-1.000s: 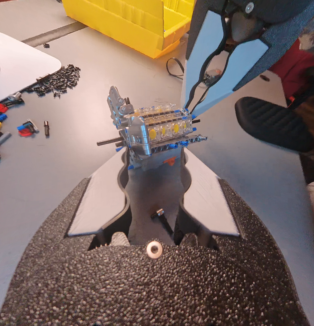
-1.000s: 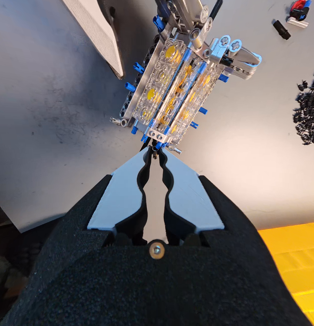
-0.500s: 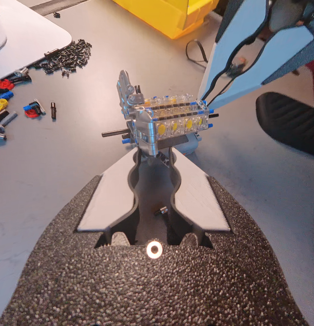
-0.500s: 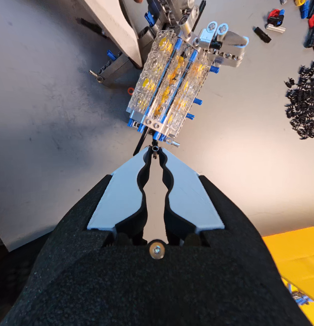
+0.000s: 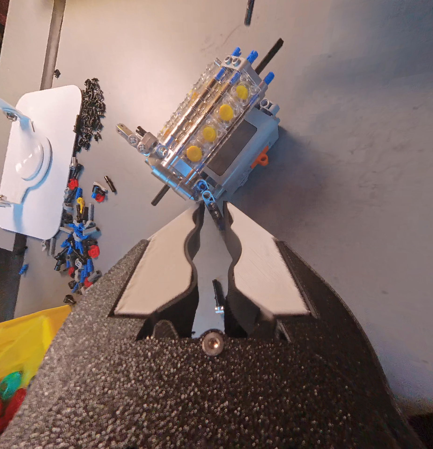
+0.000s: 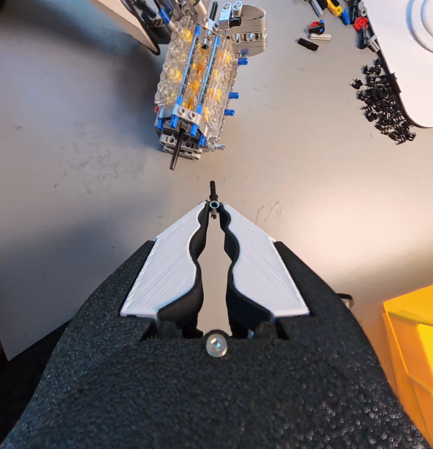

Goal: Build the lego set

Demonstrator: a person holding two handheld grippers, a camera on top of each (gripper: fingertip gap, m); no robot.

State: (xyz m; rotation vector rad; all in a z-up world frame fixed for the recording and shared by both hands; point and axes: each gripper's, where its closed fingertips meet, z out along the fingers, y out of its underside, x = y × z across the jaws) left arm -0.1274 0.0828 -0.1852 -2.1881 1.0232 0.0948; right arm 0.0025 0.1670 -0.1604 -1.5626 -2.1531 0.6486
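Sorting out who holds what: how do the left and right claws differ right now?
The left claw grips a beam of the engine model; the right claw pinches only a small black pin, apart from the model. Both are shut.

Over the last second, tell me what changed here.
The right hand-held gripper backed away from the brick engine model, carrying off a small black pin. The left hand-held gripper swung the model round, now pinching its grey beam. Both stay shut.
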